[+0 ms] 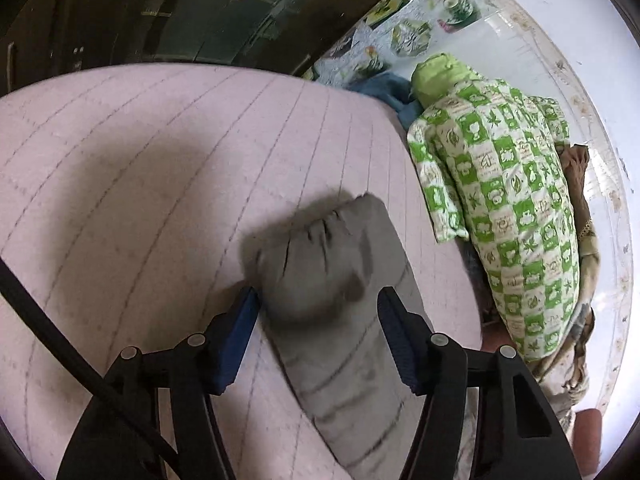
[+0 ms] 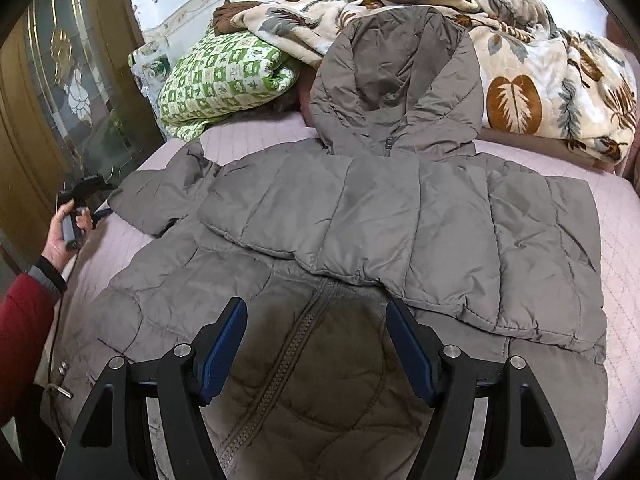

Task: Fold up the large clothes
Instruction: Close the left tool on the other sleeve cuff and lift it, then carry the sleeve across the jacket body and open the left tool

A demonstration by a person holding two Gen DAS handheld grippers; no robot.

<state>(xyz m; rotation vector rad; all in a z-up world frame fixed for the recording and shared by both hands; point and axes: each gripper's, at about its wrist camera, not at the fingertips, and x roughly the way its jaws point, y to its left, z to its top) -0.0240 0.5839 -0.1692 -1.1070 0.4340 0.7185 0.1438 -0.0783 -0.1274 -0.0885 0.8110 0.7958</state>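
Observation:
A grey hooded puffer jacket point(image 2: 360, 240) lies front up on the pink bed sheet point(image 2: 616, 216), hood point(image 2: 400, 80) toward the far blankets. Its right sleeve is folded across the chest. Its left sleeve point(image 1: 332, 280) lies out to the side, cuff point(image 1: 320, 224) puckered. My left gripper point(image 1: 318, 300) is open, its blue pads either side of that sleeve just behind the cuff, not closed on it. It also shows in the right wrist view point(image 2: 86, 192), held in a hand at the bed's left edge. My right gripper point(image 2: 316, 312) is open above the jacket's zipper point(image 2: 280, 368), holding nothing.
A green-and-white patterned quilt point(image 1: 500, 200) and a leaf-print blanket point(image 2: 540, 80) are piled along the wall at the head of the bed. A dark wooden cabinet with glass doors point(image 2: 60, 100) stands beside the bed's left edge. A black cable point(image 1: 60, 352) trails across the sheet.

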